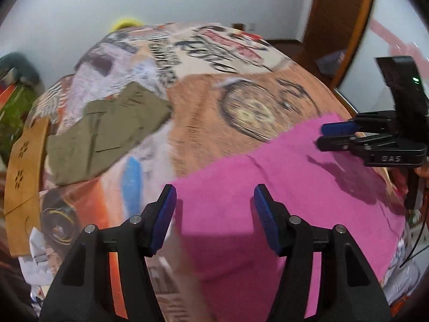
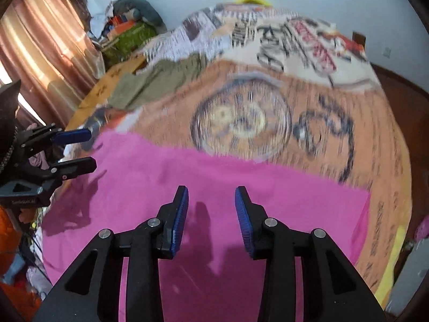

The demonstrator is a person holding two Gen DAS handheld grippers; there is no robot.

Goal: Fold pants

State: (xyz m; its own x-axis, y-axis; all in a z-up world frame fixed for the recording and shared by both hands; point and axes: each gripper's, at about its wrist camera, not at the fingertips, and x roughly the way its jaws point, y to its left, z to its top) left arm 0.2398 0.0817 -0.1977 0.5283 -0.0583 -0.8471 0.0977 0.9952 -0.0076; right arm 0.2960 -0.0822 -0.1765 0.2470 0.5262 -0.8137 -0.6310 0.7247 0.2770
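Observation:
Pink pants (image 1: 268, 201) lie flat on the patterned bedspread, also filling the lower half of the right wrist view (image 2: 214, 182). My left gripper (image 1: 214, 214) is open and empty, hovering over the pants' left end; it shows at the left of the right wrist view (image 2: 85, 150). My right gripper (image 2: 211, 214) is open and empty above the middle of the pants; it shows at the right of the left wrist view (image 1: 325, 135), its jaws close together there.
Folded olive-green pants (image 1: 107, 131) lie at the far left of the bed (image 2: 155, 80). A wooden headboard (image 1: 24, 177) borders that side. Curtains (image 2: 40, 40) and a pile of items (image 2: 128, 26) stand beyond. A wooden door frame (image 1: 346, 26) is behind.

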